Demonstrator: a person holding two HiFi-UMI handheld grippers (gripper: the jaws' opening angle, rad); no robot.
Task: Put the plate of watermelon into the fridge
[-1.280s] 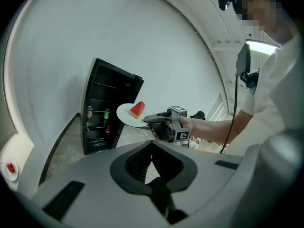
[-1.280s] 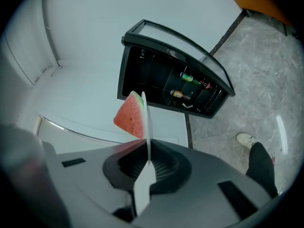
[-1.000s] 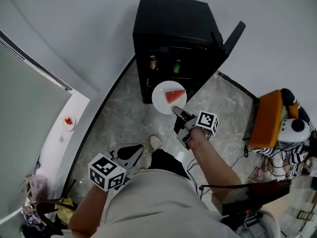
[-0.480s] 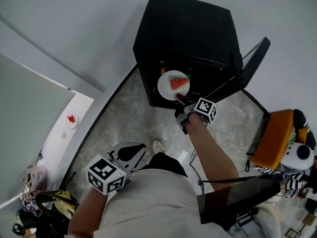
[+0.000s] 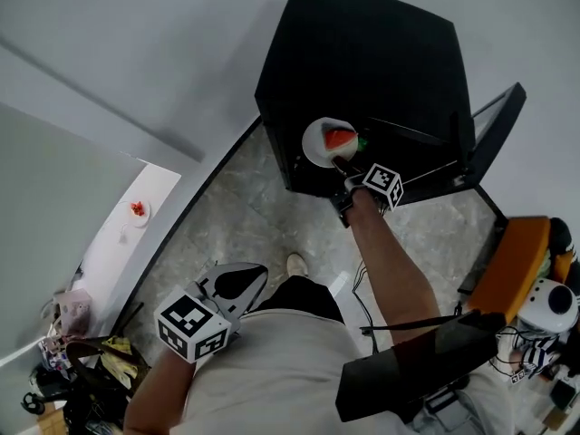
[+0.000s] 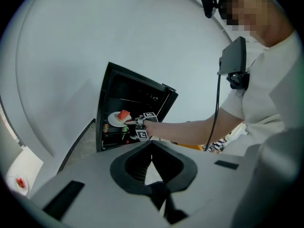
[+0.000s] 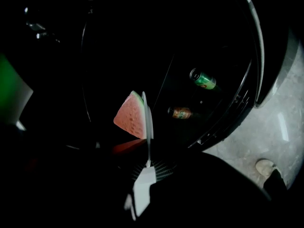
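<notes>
The right tool (image 5: 341,164), clenched on the rim of the plate (image 5: 317,144), has carried it and the watermelon (image 5: 341,139) into the fridge (image 5: 372,62) mouth, door (image 5: 496,136) swung wide; left tool (image 5: 233,285) shut, empty.

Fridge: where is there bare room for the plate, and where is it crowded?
Bare, as far as the dark shows: the level above the green can and brown can, where the plate is. Crowded: the cans' shelf below.

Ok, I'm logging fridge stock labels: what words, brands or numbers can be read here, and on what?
No text is readable.
Green drink can: label too blurred.
Brown drink can: label too blurred.
Black-and-white marker cubes: patterns only, no letters.
Round white plate: no print visible.
</notes>
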